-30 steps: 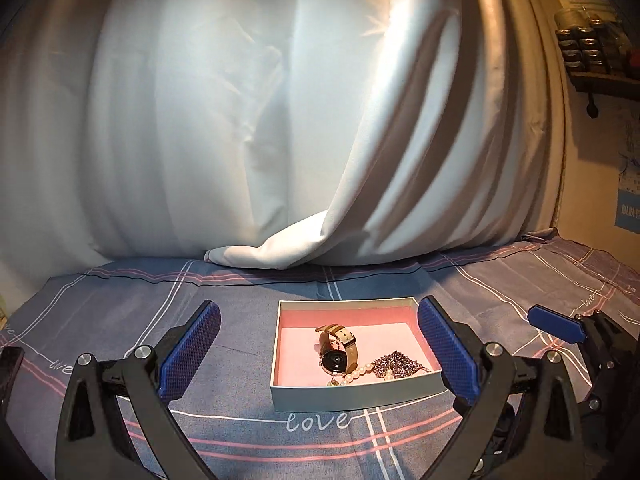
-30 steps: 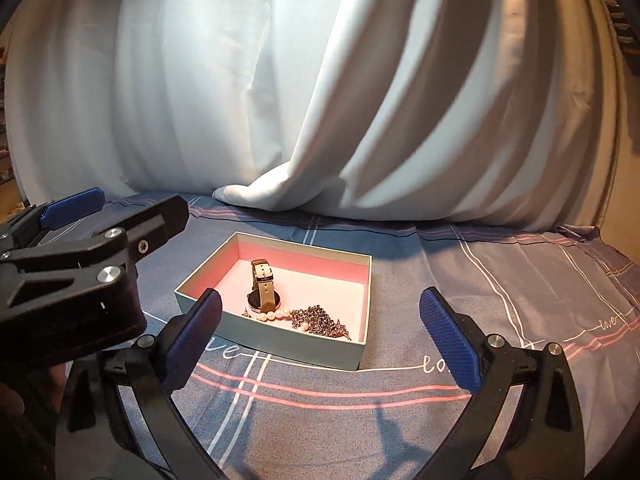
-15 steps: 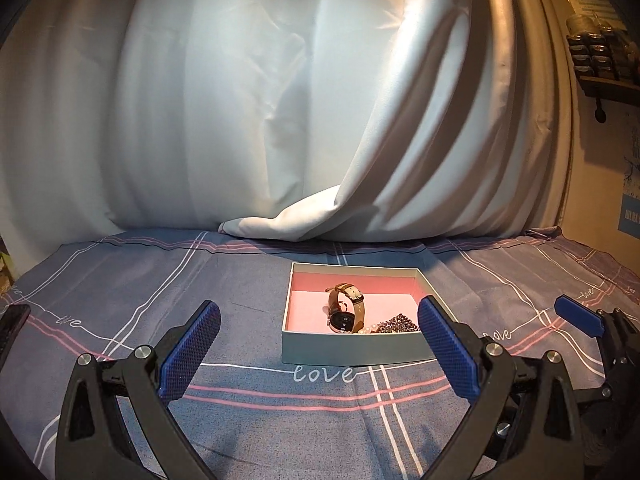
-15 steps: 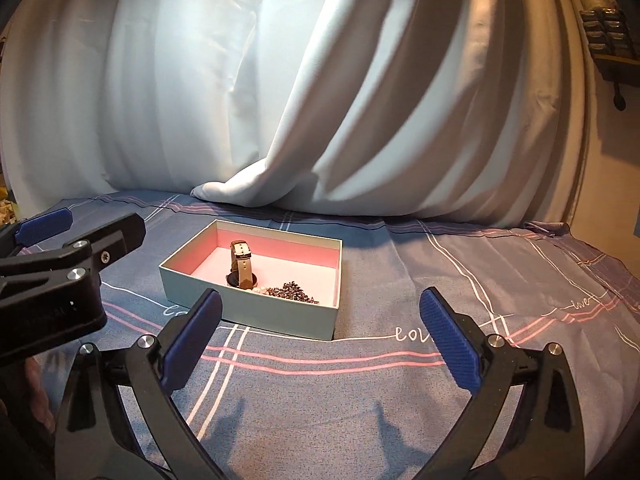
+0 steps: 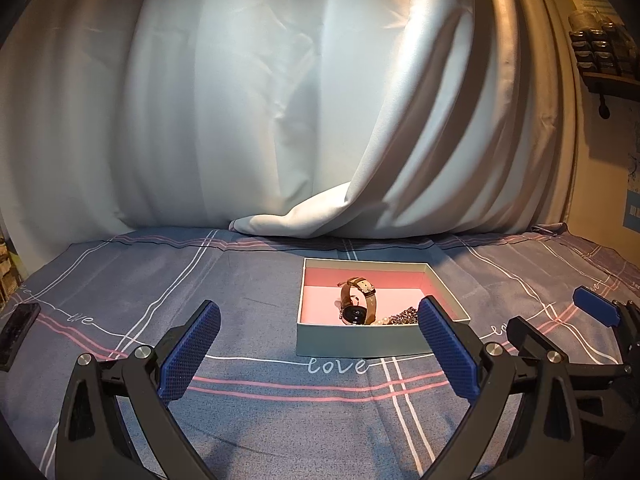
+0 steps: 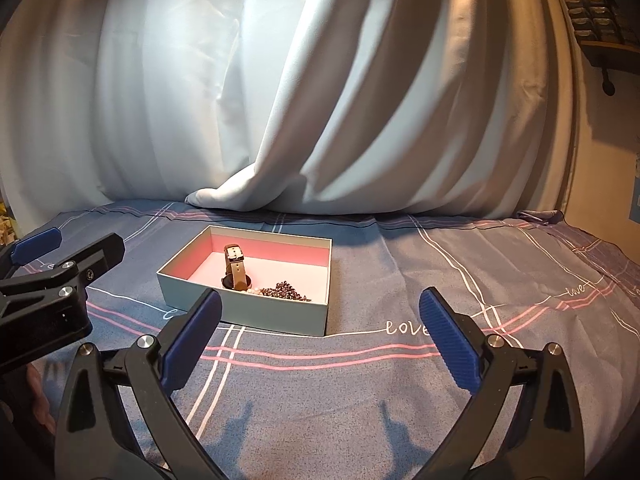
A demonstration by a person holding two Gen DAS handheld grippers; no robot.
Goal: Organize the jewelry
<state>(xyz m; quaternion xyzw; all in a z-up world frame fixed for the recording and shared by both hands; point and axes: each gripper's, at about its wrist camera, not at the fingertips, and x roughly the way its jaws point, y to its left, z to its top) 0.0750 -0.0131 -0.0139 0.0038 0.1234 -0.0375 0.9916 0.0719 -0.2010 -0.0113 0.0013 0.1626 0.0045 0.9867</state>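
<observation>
Although both cameras look straight across the blue plaid cloth, much of what we want to see sits low behind the near wall of the pale green box, which rests on the cloth-covered counter in front of the white curtain. Inside it, on the pink lining, we make out a watch with a brown strap arched up and its dark face turned toward us, and just beside it a dark beaded chain heaped by the near wall; a few pale beads show between the two, but we cannot tell what piece they belong to. In the left view the right pad of our left claw covers the chain's end and the box's near right corner. That claw is spread wide with nothing between its blue pads, short of the box. Our right claw is equally wide and empty, with the box just beyond its left pad. At the left edge of the left view a dark flat object is cut off and unclear. A shelf at upper right holds dark items too blurred to name.
</observation>
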